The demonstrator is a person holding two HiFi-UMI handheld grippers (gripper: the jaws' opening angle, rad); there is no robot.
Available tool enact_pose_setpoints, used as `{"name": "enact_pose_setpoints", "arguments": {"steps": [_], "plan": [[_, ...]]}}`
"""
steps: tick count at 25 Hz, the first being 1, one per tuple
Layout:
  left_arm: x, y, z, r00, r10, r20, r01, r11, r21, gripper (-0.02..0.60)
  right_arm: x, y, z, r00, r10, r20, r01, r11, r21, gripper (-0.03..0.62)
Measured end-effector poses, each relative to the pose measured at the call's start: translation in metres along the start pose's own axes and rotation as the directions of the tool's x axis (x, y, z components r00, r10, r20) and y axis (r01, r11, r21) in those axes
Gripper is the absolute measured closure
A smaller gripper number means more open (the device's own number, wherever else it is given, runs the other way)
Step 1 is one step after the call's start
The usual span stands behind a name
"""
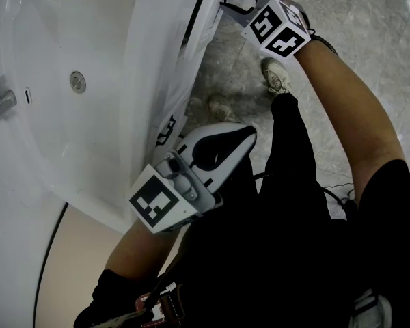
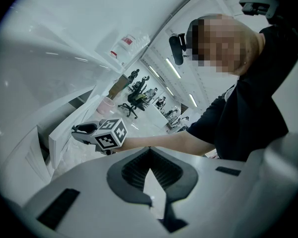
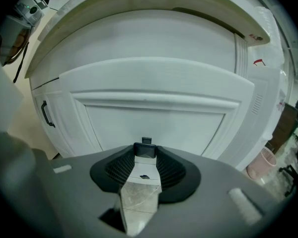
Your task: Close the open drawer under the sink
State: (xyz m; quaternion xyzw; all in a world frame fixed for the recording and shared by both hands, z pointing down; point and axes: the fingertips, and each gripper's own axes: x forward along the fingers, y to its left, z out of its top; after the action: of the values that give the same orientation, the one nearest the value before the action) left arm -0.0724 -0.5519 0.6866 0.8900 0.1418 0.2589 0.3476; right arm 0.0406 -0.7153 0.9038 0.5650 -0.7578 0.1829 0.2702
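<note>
- Right claw (image 3: 145, 155) clenches small black handle (image 3: 145, 150) on white panelled drawer front (image 3: 154, 118).
- Left claw (image 2: 149, 150) clenched empty; grey stone floor (image 1: 369, 19) open upper right.
- Small red sticker (image 3: 258, 62) unreadable.

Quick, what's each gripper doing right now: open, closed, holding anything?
Left gripper: closed, tips together, nothing between them.
Right gripper: closed on the black handle of the white drawer front.

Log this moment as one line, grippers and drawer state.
right gripper: shut on black drawer handle | left gripper: shut, empty | drawer: open, not yet pushed in
</note>
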Motion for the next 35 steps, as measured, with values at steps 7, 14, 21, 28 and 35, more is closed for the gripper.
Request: {"name": "enact_pose_setpoints", "arguments": {"steps": [7,14,21,28,35], "plan": [[0.000,0.000,0.000,1.000,-0.004,0.001,0.004,1.000,-0.004,0.584,0.007,-0.001,0.006,1.000,-0.002,0.008,0.002,1.000,0.004,0.461],[-0.001,0.000,-0.001,1.000,0.000,0.001,0.000,1.000,-0.008,0.584,0.013,-0.002,0.010,1.000,-0.004,0.010,0.004,1.000,0.011,0.461],[0.000,0.001,0.000,1.000,0.003,0.004,-0.003,1.000,-0.006,0.584,0.018,-0.004,0.013,1.000,-0.006,0.014,0.006,1.000,0.013,0.461],[-0.002,0.001,-0.002,1.000,0.004,0.007,-0.004,1.000,-0.010,0.584,0.024,-0.005,0.017,1.000,-0.008,0.014,0.008,1.000,0.019,0.462],[-0.002,0.001,-0.002,1.000,0.011,0.014,-0.011,1.000,-0.013,0.584,0.026,-0.007,0.019,1.000,-0.006,0.019,0.005,0.999,0.037,0.462]]}}
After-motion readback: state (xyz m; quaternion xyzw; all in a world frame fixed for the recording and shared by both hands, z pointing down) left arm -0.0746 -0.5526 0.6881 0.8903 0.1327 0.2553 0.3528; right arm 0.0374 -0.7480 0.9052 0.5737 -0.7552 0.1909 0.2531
